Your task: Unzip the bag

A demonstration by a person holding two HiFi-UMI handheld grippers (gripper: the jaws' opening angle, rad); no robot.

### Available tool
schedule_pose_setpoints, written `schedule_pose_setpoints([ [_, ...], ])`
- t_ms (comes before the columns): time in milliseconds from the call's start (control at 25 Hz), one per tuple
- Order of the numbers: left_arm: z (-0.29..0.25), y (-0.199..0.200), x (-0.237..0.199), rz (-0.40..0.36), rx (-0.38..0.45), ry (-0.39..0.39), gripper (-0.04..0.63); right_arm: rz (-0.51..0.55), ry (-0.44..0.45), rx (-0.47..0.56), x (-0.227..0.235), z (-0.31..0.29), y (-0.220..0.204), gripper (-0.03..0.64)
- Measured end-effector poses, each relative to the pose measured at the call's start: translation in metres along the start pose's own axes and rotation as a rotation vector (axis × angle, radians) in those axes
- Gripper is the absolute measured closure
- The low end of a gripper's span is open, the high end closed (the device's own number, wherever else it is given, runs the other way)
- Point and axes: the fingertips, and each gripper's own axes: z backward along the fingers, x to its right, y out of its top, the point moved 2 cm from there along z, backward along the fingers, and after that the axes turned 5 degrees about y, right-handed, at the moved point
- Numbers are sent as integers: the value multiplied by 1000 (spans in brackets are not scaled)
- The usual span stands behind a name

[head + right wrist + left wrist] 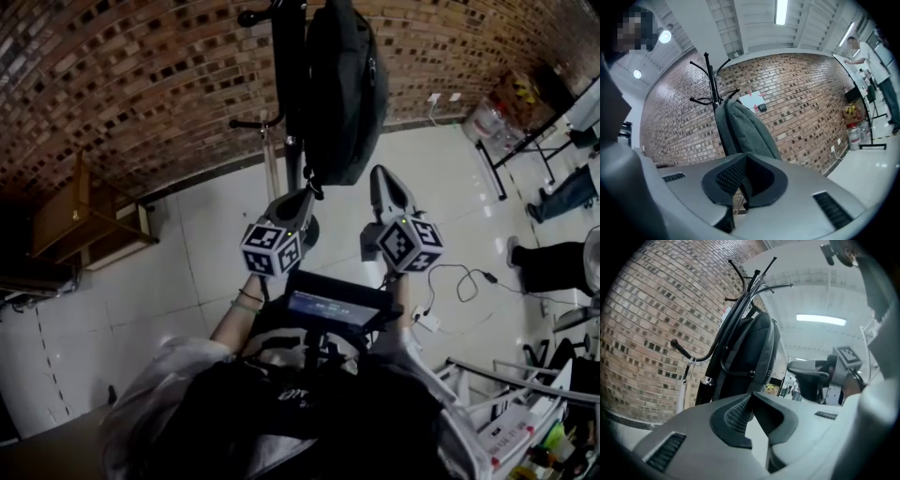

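A dark backpack [342,84] hangs from a black coat rack [289,56] against the brick wall. My left gripper [307,194] points up at the bag's bottom edge, right beside a small dangling loop there. In the left gripper view its jaws [751,397] meet at the tips with nothing between them, and the backpack [750,352] hangs just beyond. My right gripper [378,173] rises to the right of the bag's lower corner, apart from it. Its jaws [745,157] are shut and empty, with the backpack [745,131] behind them.
A wooden shelf [84,220] stands at the left wall. A cable and power strip [459,281] lie on the white floor at right. A seated person's legs [553,258] and a table with bottles [506,117] are at far right. Another person [869,56] stands at a counter.
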Motion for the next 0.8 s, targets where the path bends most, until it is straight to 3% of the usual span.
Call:
schedule_pose_setpoints([
  [240,0,-1,0,-12,-7,4,584,117,-68,-69,8,-2,-39,612],
  [800,-2,2,0,-3,-4,23,584,92,-33,-113,1,-9,-68,614],
])
